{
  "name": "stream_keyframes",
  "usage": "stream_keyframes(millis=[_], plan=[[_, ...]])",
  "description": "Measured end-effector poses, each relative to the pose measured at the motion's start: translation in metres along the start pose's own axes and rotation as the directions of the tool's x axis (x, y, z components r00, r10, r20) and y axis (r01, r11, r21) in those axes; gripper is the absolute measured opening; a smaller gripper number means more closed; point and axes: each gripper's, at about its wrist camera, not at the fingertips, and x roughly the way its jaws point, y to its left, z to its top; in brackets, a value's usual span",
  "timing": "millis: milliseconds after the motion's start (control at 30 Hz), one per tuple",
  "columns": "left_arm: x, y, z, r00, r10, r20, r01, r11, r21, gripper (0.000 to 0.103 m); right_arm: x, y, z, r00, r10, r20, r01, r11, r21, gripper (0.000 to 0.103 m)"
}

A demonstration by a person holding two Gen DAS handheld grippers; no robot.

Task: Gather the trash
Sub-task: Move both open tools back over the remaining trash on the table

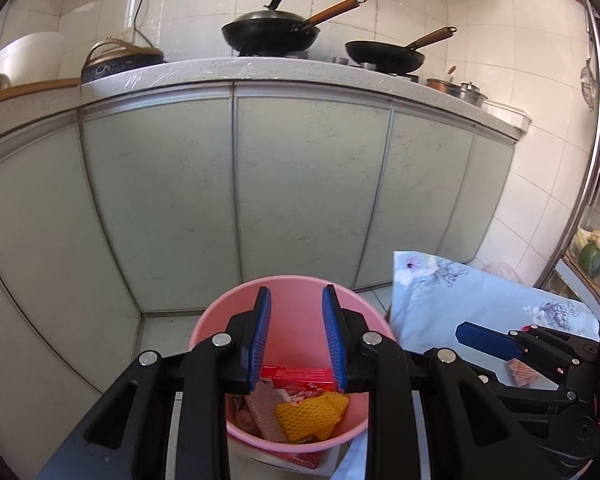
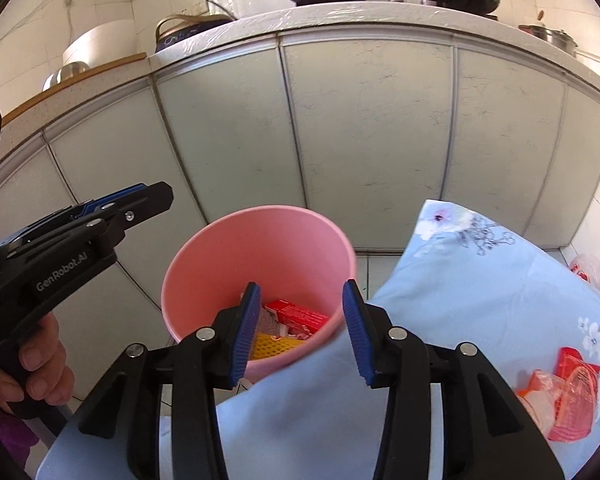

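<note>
A pink bin [image 1: 212,320] stands on the floor before the cabinets; it also shows in the right wrist view [image 2: 260,240]. Inside lie a red box [image 1: 296,376], yellow foam netting [image 1: 308,416] and a brownish wrapper [image 1: 260,404]. My left gripper [image 1: 296,308] is open and empty above the bin. My right gripper [image 2: 302,308] is open and empty over the bin's near rim; it appears at the right of the left wrist view [image 1: 488,342]. Red and clear plastic wrappers [image 2: 568,396] lie on the floral cloth [image 2: 480,300] to the right. A pinkish scrap [image 1: 522,374] lies on the cloth.
Pale green cabinet doors [image 1: 300,184] stand behind the bin. The counter above holds a wok [image 1: 272,32], a frying pan [image 1: 384,56], pots [image 1: 460,90] and a rice cooker [image 1: 24,56]. A plastic bag [image 2: 590,272] lies on the floor at right.
</note>
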Motion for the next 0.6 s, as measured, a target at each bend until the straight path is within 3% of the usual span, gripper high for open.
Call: stream_keyframes(millis=[367,533,600], plan=[[-0.010,-0.067,0.001,0.985,-0.167,-0.031,0.169,0.983,0.068,0.026,-0.055,-0.070,-0.029,0.985,-0.174,0.014,0.171,0.980,0.096,0.043],[0.000,-0.115,-0.007,0.957,-0.274,-0.094,0.284,0.953,0.105,0.029,-0.087,-0.127,-0.056,0.961,-0.276,-0.011,0.273,0.942,0.193,0.043],[0.004,-0.136,-0.010,0.939,-0.322,-0.120,0.336,0.934,0.119,0.042,-0.098,-0.147,-0.068,0.953,-0.303,-0.022,0.299,0.923,0.240,0.043]])
